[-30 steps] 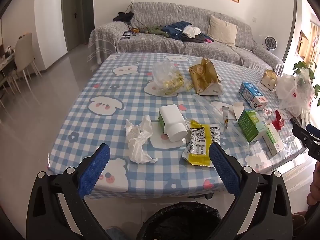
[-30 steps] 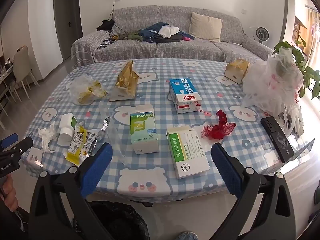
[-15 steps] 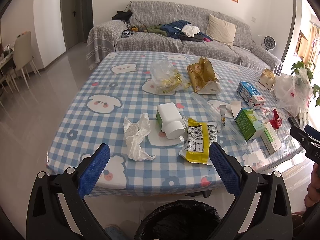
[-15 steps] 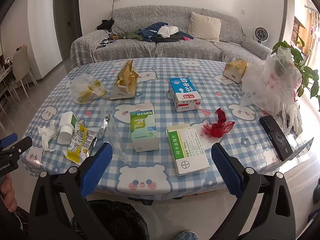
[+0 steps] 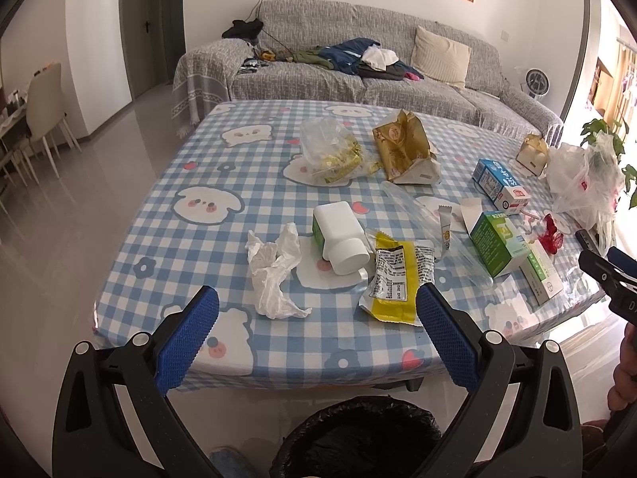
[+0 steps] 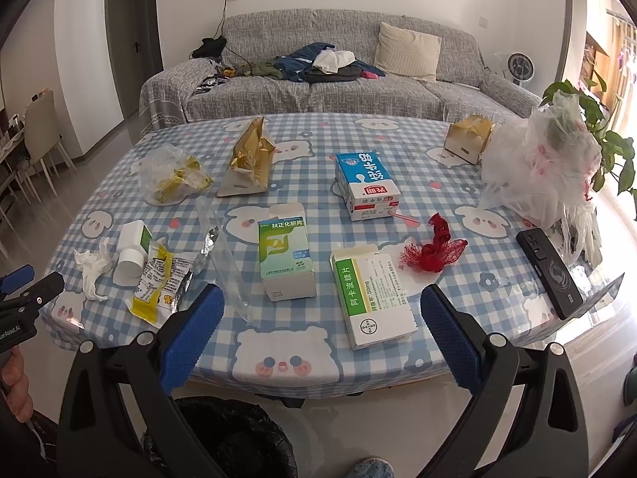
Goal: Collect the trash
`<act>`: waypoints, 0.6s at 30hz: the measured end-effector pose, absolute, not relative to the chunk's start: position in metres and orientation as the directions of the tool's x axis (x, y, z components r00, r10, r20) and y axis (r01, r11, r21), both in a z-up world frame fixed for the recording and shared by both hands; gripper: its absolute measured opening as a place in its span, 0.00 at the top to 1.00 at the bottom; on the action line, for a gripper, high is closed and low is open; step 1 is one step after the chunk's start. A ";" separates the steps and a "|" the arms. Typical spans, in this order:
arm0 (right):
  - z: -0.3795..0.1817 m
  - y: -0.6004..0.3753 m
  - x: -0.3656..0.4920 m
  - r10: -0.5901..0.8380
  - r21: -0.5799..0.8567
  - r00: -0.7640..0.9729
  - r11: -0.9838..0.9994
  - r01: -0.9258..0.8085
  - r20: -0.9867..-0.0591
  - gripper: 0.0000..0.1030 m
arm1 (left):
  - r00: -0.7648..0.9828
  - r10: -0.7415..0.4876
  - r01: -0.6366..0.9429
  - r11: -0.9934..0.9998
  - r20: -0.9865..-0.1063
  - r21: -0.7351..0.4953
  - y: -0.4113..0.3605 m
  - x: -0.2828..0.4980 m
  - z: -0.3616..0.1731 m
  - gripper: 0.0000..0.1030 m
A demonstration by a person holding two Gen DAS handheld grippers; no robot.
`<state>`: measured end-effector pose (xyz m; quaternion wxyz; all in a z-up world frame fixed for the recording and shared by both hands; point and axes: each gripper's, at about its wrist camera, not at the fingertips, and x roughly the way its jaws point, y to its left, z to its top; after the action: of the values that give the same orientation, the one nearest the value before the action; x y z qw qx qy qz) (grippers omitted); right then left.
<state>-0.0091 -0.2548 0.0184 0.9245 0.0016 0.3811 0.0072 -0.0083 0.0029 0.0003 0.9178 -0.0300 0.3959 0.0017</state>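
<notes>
Both grippers: left gripper (image 5: 316,310) and right gripper (image 6: 322,308) spread wide, nothing between the blue pads, hovering short of the near table edge. Over the last second the left view has drawn back slightly and lifted; table sits a little farther off. Right view barely shifted. Nothing on the table has moved, so no trash collected; reads as lining up for a first pick.

Checked tablecloth (image 5: 199,167) carries all the litter. Black-lined trash bin (image 5: 358,438) directly below, between the two tools.

Nearest the left gripper: white pill bottle (image 5: 340,235) on its side, yellow snack wrapper (image 5: 392,279) touching it, crumpled tissue (image 5: 274,271) just beside.

Nearest the right gripper: green medicine box (image 6: 284,255), white-green tablet box (image 6: 372,290), red mesh scrap (image 6: 432,253).

Black phone (image 6: 551,271) near the right edge; likely not trash.
</notes>
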 end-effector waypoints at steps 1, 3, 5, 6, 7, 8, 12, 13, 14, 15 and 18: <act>0.018 -0.255 -0.009 0.014 0.007 0.709 1.000 -0.012 -0.705 0.08 | 0.686 -0.021 -0.027 0.998 -0.727 -0.054 0.003 -0.008 0.000 0.06; 0.018 -0.255 -0.009 0.016 0.009 0.709 1.000 -0.014 -0.705 0.08 | 0.687 -0.020 -0.027 0.998 -0.727 -0.052 0.003 -0.008 0.000 0.06; 0.016 -0.255 -0.008 0.016 0.006 0.707 1.000 -0.016 -0.707 0.08 | 0.686 -0.019 -0.027 0.998 -0.728 -0.052 0.003 -0.008 0.000 0.06; 0.016 -0.255 -0.008 0.016 0.005 0.707 1.000 -0.017 -0.707 0.08 | 0.685 -0.019 -0.027 0.998 -0.728 -0.052 0.003 -0.008 0.000 0.06; 0.016 -0.254 -0.007 0.015 0.004 0.706 1.000 -0.017 -0.709 0.08 | 0.684 -0.018 -0.027 0.998 -0.729 -0.050 0.003 -0.008 0.000 0.06; 0.015 -0.255 -0.007 0.015 0.005 0.705 1.000 -0.016 -0.709 0.08 | 0.683 -0.017 -0.027 0.998 -0.730 -0.049 0.003 -0.007 0.000 0.06; 0.015 -0.255 -0.006 0.013 0.004 0.704 1.000 -0.014 -0.710 0.08 | 0.680 -0.016 -0.036 0.998 -0.733 -0.056 0.006 -0.006 0.001 0.06; 0.015 -0.255 -0.006 0.015 0.005 0.705 1.000 -0.016 -0.709 0.08 | 0.679 -0.016 -0.036 0.998 -0.734 -0.055 0.007 -0.005 0.002 0.06; 0.016 -0.254 -0.007 0.014 0.004 0.705 1.000 -0.017 -0.709 0.08 | 0.680 -0.016 -0.037 0.998 -0.733 -0.056 0.007 -0.005 0.002 0.06; 0.016 -0.254 -0.007 0.013 0.002 0.705 1.000 -0.016 -0.710 0.08 | 0.681 -0.016 -0.037 0.998 -0.733 -0.056 0.007 -0.005 0.002 0.06; 0.016 -0.254 -0.007 0.013 0.003 0.704 1.000 -0.016 -0.710 0.08 | 0.681 -0.016 -0.038 0.998 -0.732 -0.057 0.007 -0.005 0.002 0.06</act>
<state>-0.0065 -0.2543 0.0158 0.9231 -0.0016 0.3845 0.0078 -0.0053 0.0072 0.0023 0.9162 -0.0335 0.3993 0.0060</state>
